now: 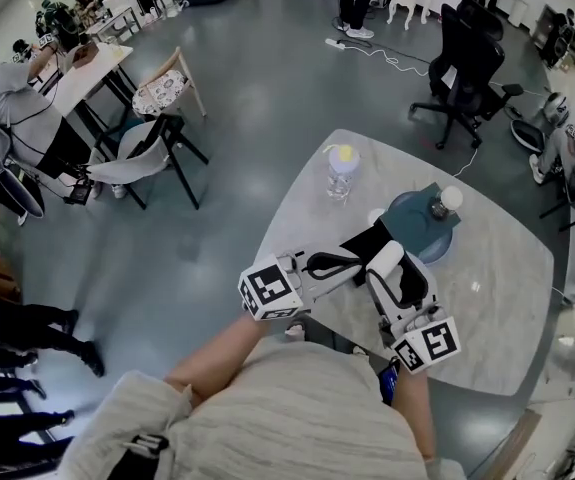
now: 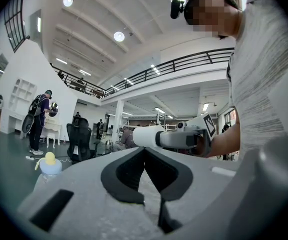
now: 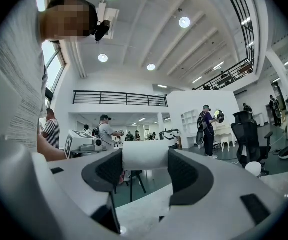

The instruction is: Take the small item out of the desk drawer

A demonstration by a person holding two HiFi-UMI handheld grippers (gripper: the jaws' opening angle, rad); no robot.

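Observation:
My right gripper (image 3: 144, 163) is shut on a white cylinder (image 3: 144, 159), held crosswise between its black pads. In the head view that gripper (image 1: 395, 271) points away from me over the pale marble table (image 1: 487, 298), with the white cylinder (image 1: 388, 258) at its tip. The left gripper (image 1: 371, 240) reaches in from the left, just beyond that tip. Its jaws (image 2: 145, 153) meet at the tips with nothing between them. From the left gripper view I see the right gripper (image 2: 189, 138) with the white cylinder (image 2: 146, 136) sticking out. No drawer shows in any view.
A clear bottle with a yellow cap (image 1: 342, 168) stands at the table's far side. A round dark teal object (image 1: 419, 230) carrying a white ball (image 1: 451, 199) sits at the far right. Black office chairs (image 1: 467, 63), a folding chair (image 1: 152, 153) and several people surround the table.

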